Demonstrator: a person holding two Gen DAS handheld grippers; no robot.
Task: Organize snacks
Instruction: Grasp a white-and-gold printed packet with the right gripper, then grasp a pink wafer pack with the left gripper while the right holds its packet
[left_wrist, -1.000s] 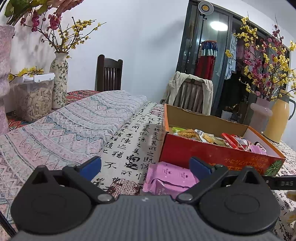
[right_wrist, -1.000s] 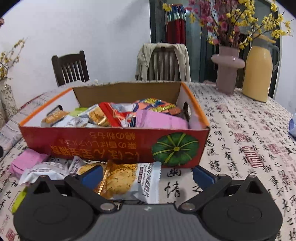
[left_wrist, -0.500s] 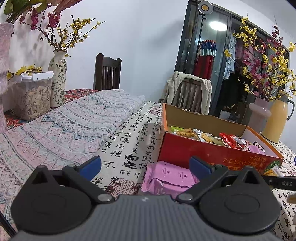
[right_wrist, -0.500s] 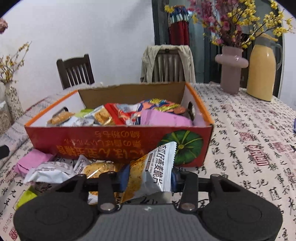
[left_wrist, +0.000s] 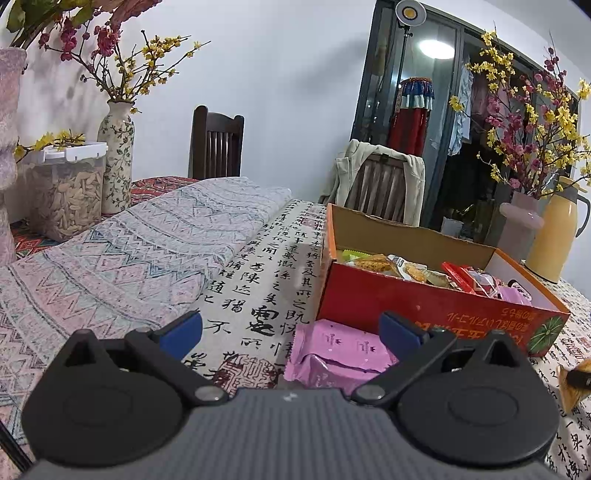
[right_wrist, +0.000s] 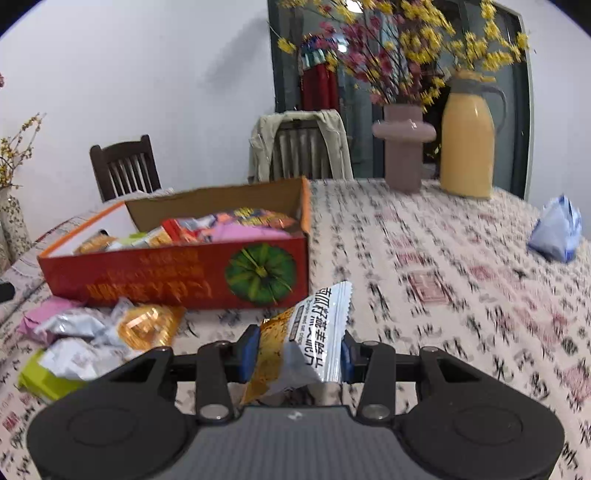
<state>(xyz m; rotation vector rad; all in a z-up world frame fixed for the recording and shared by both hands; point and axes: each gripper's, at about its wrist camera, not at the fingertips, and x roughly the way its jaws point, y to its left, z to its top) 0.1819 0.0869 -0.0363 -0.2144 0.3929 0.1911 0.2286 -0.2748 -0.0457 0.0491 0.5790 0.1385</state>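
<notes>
Right gripper (right_wrist: 297, 349) clamps snack packet (right_wrist: 306, 339) near red box (right_wrist: 177, 273); left gripper (left_wrist: 291, 332) wide open over pink packet (left_wrist: 340, 354)

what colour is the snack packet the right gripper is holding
Orange-gold and white with dark lettering; the snack packet shows best in the right wrist view.

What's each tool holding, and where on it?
Right tool: shut on the snack packet, across its middle. Left tool: open, holding nothing.

Left gripper (left_wrist: 290, 330) spread wide, right gripper (right_wrist: 295, 352) clamped on snack packet (right_wrist: 306, 339)
</notes>
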